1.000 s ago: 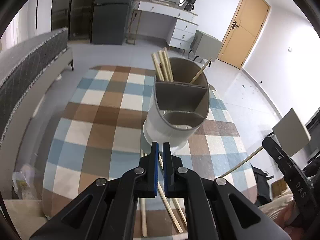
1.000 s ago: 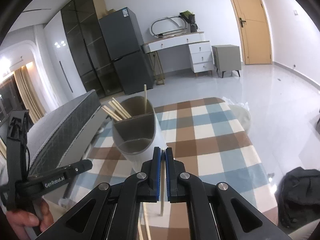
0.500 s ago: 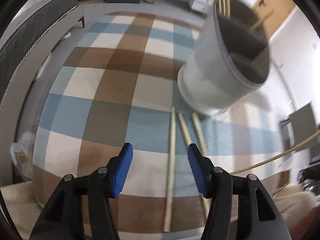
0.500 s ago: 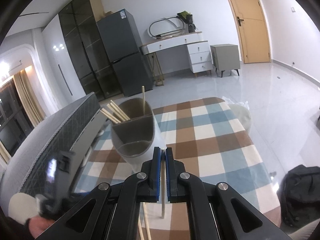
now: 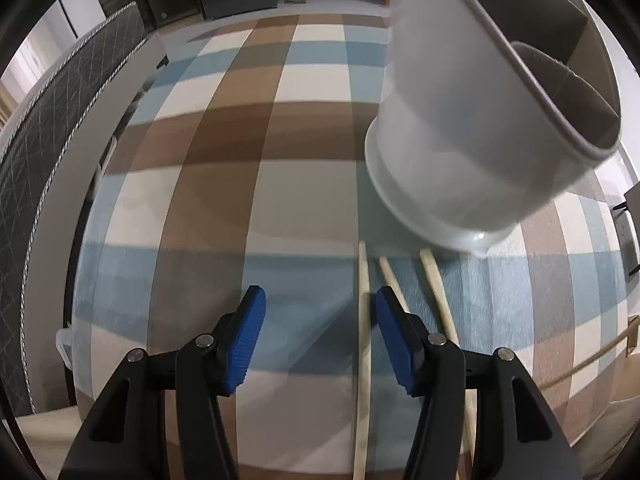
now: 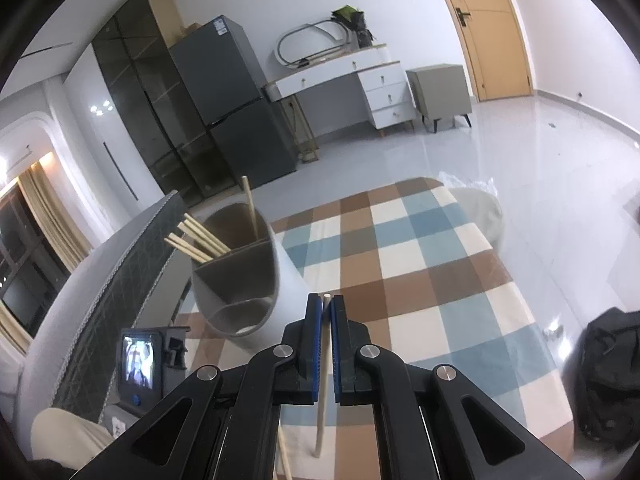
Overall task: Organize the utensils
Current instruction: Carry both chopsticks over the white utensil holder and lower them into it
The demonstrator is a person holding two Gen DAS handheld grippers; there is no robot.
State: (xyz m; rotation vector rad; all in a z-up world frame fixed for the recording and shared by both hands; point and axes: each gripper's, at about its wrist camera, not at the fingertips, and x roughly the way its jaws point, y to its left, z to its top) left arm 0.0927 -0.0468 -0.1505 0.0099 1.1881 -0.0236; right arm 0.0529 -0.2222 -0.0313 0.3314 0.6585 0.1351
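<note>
Three loose pale wooden chopsticks [image 5: 363, 320] lie on the checked cloth just below the grey-white divided plastic utensil holder [image 5: 472, 132]. The left gripper [image 5: 316, 320], empty, is closing; centre its jaws over the chopstick lying nearest the holder's left side before clamping. The right gripper [image 6: 327, 336] is clenched on one chopstick [image 6: 322, 400].

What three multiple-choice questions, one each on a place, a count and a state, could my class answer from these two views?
1. Where in the holder do the sorted chopsticks stand?
A near compartment
B far compartment
C middle compartment

2. How many loose chopsticks lie on the checked cloth by the holder's base?
A one
B three
C five

3. The right tool is:
A open, empty
B shut on a chopstick
C shut, empty

Key: B, they lean from the far section; B, three lie there; B, pads pinch one.
</note>
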